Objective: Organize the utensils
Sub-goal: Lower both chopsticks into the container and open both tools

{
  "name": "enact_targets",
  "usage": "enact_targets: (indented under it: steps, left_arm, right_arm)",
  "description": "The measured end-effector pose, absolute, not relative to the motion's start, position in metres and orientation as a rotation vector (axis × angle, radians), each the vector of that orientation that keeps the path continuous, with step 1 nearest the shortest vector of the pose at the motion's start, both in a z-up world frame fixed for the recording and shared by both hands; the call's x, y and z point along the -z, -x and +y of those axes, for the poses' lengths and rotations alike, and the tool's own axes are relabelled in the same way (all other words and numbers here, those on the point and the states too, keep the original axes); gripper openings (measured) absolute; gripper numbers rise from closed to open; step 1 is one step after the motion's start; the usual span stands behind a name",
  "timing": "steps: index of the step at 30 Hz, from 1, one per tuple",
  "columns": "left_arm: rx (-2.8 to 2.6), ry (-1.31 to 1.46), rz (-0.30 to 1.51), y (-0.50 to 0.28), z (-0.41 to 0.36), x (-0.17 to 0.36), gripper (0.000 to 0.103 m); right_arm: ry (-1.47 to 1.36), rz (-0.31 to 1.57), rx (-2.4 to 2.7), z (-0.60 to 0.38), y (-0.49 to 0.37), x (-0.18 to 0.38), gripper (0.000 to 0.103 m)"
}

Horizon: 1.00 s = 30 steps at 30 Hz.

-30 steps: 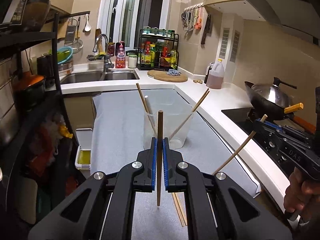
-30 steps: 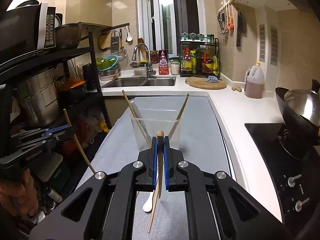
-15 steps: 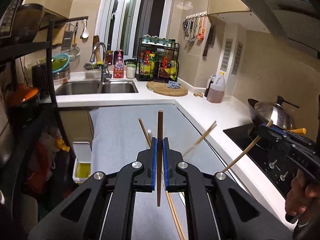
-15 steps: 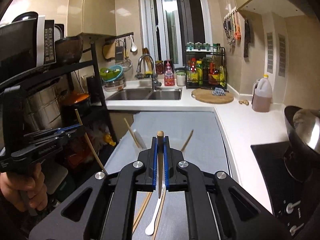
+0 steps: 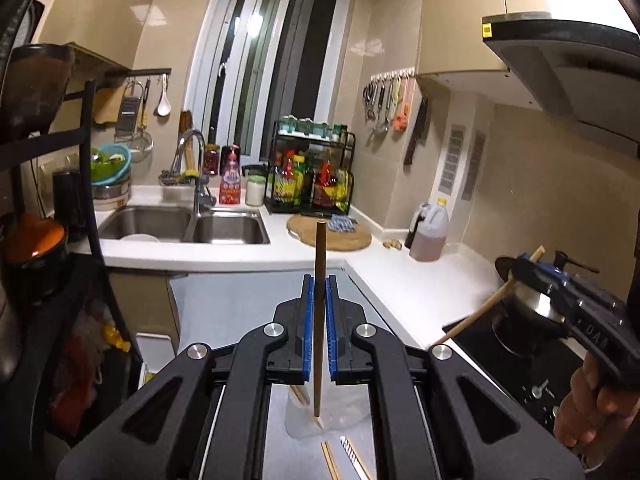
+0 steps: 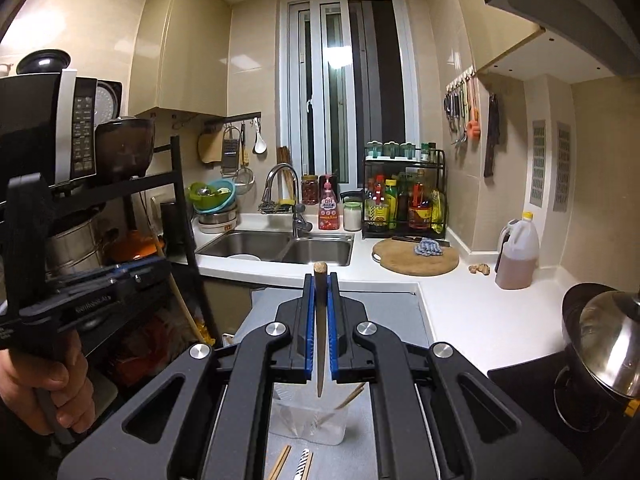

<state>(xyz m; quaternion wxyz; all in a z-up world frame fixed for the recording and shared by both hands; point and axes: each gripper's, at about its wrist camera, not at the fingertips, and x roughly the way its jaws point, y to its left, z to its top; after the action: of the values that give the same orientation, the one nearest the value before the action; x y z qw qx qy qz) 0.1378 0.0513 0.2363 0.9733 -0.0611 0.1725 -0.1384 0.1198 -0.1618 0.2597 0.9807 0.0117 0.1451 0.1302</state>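
Note:
My left gripper (image 5: pixel 319 285) is shut on a dark brown chopstick (image 5: pixel 318 248) that stands upright between its blue pads. Its lower tip hangs above a clear plastic container (image 5: pixel 298 424) on the grey mat. My right gripper (image 6: pixel 320 280) is shut on a pale-topped chopstick (image 6: pixel 320 352), also upright, over the same clear container (image 6: pixel 312 420), which holds several chopsticks (image 6: pixel 352 397). From the left wrist view, the right gripper (image 5: pixel 526 266) is at the right with its pale chopstick (image 5: pixel 476 316) slanting down. From the right wrist view, the left gripper (image 6: pixel 158 270) is at the left.
Loose chopsticks (image 5: pixel 332 460) and a striped-handled utensil (image 6: pixel 304 465) lie on the mat in front of the container. A black shelf rack (image 6: pixel 180 216) stands left, a wok (image 6: pixel 600 344) on the hob right. A sink (image 6: pixel 280 250), a cutting board (image 6: pixel 416 262) and an oil jug (image 6: pixel 516 256) line the far counter.
Both grippers have risen, each with its chopstick still clamped. The clear container has dropped from ahead of the fingers to low beneath them in both views.

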Motion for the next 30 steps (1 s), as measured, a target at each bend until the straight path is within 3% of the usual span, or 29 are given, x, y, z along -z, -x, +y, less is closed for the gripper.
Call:
enact_targets:
  steps: [12,24,28,30]
  left_arm:
    - [0.260,0.072,0.491,-0.205,0.028,-0.180,0.006]
    - [0.258,0.062,0.618,-0.220,0.027,-0.134,0.007]
    - [0.246,0.079,0.591,-0.209,0.031,-0.142,0.036]
    - [0.238,0.083,0.566,-0.201,0.032,-0.150,0.036]
  right_arm:
    - [0.005,0.424,-0.298,-0.148,-0.178,-0.194,0.006]
    - [-0.025,0.564,-0.314,-0.146,-0.202,-0.140,0.009]
    - [-0.022,0.543,-0.282,-0.152,-0.190,-0.146,0.032]
    - [-0.013,0.523,-0.260,-0.155,-0.183,-0.151,0.037]
